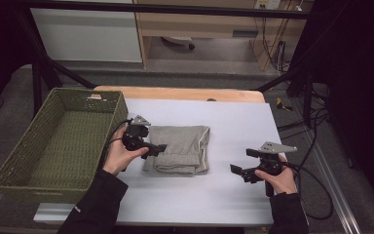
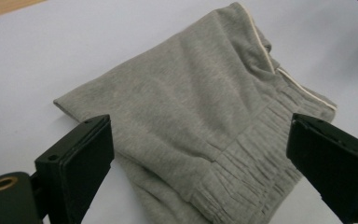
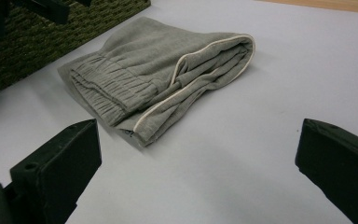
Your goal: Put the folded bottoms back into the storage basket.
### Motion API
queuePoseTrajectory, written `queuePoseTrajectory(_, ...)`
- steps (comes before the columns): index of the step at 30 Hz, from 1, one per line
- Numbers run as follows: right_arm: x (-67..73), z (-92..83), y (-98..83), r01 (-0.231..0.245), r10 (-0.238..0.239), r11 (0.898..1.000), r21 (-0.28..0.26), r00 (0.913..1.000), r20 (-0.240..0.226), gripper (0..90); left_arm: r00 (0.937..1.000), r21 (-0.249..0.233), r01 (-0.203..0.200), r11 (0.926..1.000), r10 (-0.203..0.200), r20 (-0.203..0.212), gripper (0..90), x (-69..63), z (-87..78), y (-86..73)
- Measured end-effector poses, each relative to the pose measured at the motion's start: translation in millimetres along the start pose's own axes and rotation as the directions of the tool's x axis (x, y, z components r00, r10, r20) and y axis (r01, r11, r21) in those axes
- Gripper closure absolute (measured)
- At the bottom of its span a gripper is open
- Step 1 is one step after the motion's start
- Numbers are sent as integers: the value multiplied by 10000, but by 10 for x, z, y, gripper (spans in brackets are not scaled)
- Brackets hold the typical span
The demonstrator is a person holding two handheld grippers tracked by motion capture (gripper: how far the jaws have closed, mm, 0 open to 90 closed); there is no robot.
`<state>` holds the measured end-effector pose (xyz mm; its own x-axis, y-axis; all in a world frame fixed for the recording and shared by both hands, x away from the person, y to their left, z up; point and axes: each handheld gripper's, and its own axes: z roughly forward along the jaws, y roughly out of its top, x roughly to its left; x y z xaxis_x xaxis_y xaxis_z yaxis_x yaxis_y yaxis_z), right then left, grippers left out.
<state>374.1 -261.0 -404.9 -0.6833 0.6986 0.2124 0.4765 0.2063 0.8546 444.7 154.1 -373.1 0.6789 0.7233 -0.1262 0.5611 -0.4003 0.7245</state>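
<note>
Standing at the far left of the pale surface (image 1: 185, 200): one green woven basket (image 1: 58, 146). Next, the left claw (image 1: 159, 148), jaws spread wide, holding nothing, hovering at the left edge of the folded grey garment (image 1: 180, 148), which lies flat mid-surface just beside the basket. Far right: the right claw (image 1: 237, 170), jaws wide apart, holding nothing, well apart from the garment.

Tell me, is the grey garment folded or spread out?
Folded. The grey garment lies as a compact stack on the table, with several layers and its gathered waistband doubled over at one edge.
</note>
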Motion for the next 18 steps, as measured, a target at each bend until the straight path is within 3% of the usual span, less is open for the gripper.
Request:
queuePoseTrajectory(7, -2, 1, -3, -15, 15, 10000, 6, 10000, 6, 9, 9984, 258, 402, 9989, -391, -416, 100, 104, 138, -39)
queuePoseTrajectory(10, -5, 5, -7, -12, 12, 10000, 31, 10000, 1, 9, 9961, 695, 482, 9964, -428, -769, 119, 161, 243, -61)
queuePoseTrajectory(18, -10, 6, -14, -5, 5, 10000, 45, 10000, -23, 9, 9911, 645, 867, 9941, -795, -1066, 233, 239, 355, -119)
